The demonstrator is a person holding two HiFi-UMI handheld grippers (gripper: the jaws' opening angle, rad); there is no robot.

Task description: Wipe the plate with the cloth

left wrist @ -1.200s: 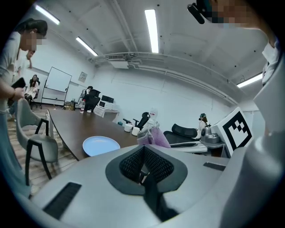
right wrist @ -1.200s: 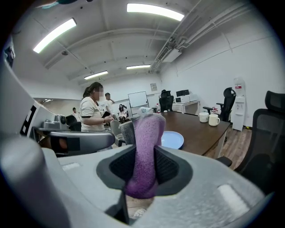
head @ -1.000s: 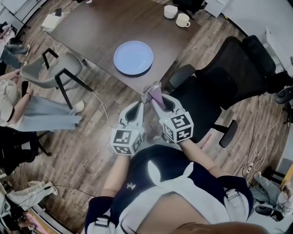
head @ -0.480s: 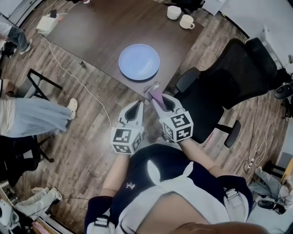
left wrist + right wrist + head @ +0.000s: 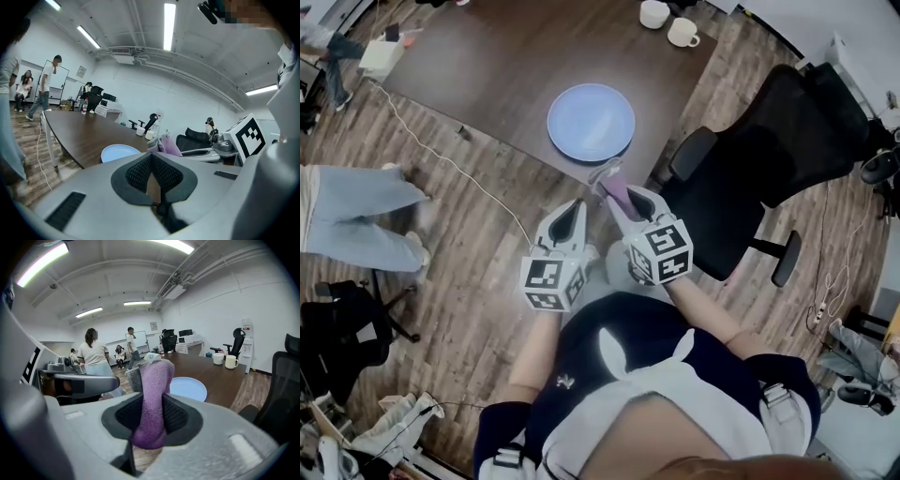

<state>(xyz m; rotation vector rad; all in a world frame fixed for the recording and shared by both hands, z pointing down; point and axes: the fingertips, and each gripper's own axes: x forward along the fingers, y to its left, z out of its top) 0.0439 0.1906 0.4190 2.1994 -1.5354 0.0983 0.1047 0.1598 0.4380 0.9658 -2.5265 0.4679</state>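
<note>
A pale blue plate lies near the front edge of the dark brown table. It shows too in the left gripper view and the right gripper view. My right gripper is shut on a purple cloth, which stands up between its pads. It hovers short of the table edge, just before the plate. My left gripper is beside it, shut with nothing between its pads. In the left gripper view the cloth pokes up ahead to the right.
Two white cups stand at the table's far end. A black office chair is close on the right. A cable runs over the wooden floor at left, where a person's legs are. Other people stand farther back.
Both grippers and the cloth have come closer to the table edge and the plate. The person at left has walked on, and the grey chair has left the head view.
</note>
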